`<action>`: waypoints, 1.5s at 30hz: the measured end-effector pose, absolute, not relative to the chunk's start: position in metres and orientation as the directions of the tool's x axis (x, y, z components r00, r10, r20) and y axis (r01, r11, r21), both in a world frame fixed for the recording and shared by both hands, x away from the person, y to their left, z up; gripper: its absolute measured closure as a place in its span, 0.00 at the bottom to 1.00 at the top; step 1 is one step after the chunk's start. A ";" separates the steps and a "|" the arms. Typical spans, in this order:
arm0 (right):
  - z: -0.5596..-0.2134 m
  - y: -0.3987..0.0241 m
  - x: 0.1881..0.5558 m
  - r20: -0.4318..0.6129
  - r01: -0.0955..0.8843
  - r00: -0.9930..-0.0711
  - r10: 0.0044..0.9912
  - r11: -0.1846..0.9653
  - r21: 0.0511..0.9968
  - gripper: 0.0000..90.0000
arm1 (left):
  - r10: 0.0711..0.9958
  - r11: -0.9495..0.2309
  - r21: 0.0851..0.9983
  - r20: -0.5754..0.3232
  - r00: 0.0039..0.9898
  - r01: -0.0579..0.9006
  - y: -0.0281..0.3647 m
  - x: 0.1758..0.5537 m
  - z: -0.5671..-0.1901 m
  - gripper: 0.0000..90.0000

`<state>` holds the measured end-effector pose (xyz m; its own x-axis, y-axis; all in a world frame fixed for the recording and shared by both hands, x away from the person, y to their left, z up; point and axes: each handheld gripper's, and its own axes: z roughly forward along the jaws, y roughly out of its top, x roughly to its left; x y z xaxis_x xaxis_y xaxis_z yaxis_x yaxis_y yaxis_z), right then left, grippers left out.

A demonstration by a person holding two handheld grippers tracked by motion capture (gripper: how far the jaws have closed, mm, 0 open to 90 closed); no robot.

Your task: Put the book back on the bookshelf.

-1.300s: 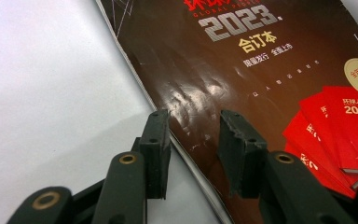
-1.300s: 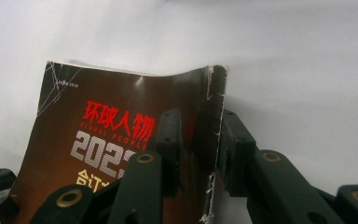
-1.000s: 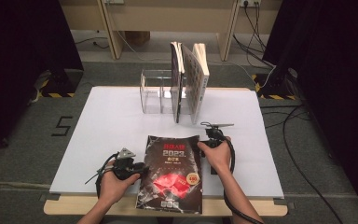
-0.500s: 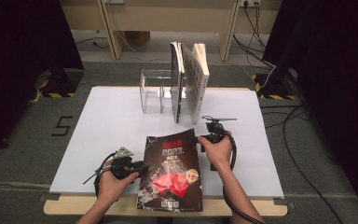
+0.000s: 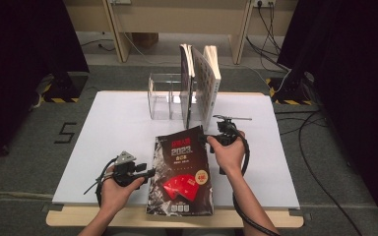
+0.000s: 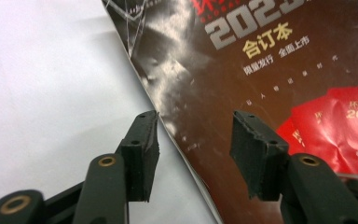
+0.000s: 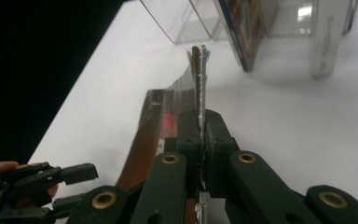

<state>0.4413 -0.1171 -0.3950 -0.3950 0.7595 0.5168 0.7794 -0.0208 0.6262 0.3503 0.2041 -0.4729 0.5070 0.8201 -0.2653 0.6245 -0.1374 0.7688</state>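
Note:
A black magazine [image 5: 182, 172] with "2023" and red packets on its cover lies at the front middle of the white table [image 5: 103, 128]. My right gripper [image 5: 207, 139] is shut on its far right edge and holds that side up off the table. In the right gripper view the jaws [image 7: 200, 135] pinch the thin edge of the magazine [image 7: 198, 79]. My left gripper [image 5: 150, 172] sits at the magazine's left edge. Its jaws [image 6: 195, 126] have just been opening. They straddle the cover's edge [image 6: 261, 60] and the pads are off it.
A clear acrylic file holder [image 5: 165, 98] stands at the back middle, with upright books [image 5: 199, 86] leaning in its right end. The right gripper view shows the holder [image 7: 186, 18] ahead and the left gripper [image 7: 70, 179] at the lower left. Dark floor surrounds the table.
The right gripper has risen with the magazine's right edge, tilting the cover up. The left gripper has stayed in place and its jaws stand wider.

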 end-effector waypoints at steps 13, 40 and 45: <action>-0.361 -0.097 0.435 0.467 0.685 -0.445 0.764 -0.044 0.727 0.97 | 0.826 -0.114 0.795 -0.258 0.501 0.596 0.210 0.351 -0.460 0.52; -0.327 -0.069 0.437 0.413 0.574 -0.501 0.761 -0.066 0.816 0.97 | 0.819 -0.101 0.822 -0.250 0.516 0.560 0.211 0.358 -0.440 0.50; -0.320 -0.064 0.438 0.400 0.543 -0.511 0.761 -0.075 0.836 0.97 | 0.816 -0.097 0.833 -0.247 0.523 0.544 0.209 0.362 -0.431 0.50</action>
